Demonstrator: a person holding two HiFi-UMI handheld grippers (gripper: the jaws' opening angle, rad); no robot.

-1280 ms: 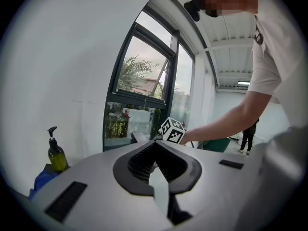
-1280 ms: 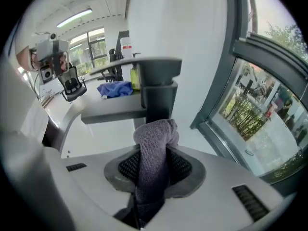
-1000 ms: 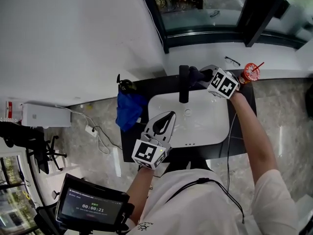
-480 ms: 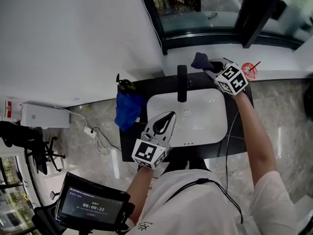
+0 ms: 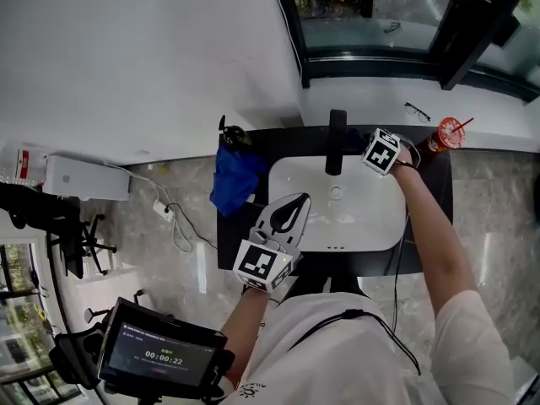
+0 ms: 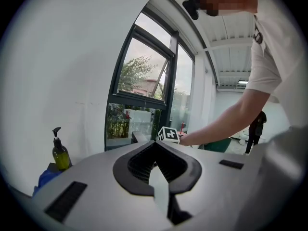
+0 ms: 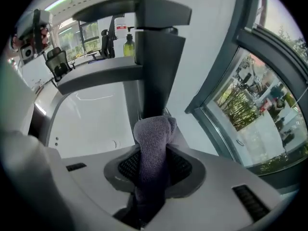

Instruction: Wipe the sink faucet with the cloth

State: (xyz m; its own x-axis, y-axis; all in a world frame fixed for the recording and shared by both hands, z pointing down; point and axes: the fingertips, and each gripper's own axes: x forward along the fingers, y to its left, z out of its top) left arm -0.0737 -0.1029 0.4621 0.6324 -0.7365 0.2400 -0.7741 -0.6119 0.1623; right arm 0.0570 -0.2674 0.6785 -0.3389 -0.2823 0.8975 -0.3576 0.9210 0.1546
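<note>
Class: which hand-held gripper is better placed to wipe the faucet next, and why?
Right. The right hand-held gripper clamps the cloth and sits beside the faucet; the left hand-held gripper is empty, over the near edge of the sink.

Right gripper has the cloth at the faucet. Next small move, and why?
Probably press the cloth forward onto the column of the black faucet. The fingers of the right gripper clamp the cloth, and its bunched end sits at the column's foot; whether it touches is unclear.

We see an office wash corner, white oval sink basin (image 5: 363, 226) mid-frame, black swivel chair (image 5: 78, 247) far left, dark-framed window (image 5: 371, 19) up top.
</note>
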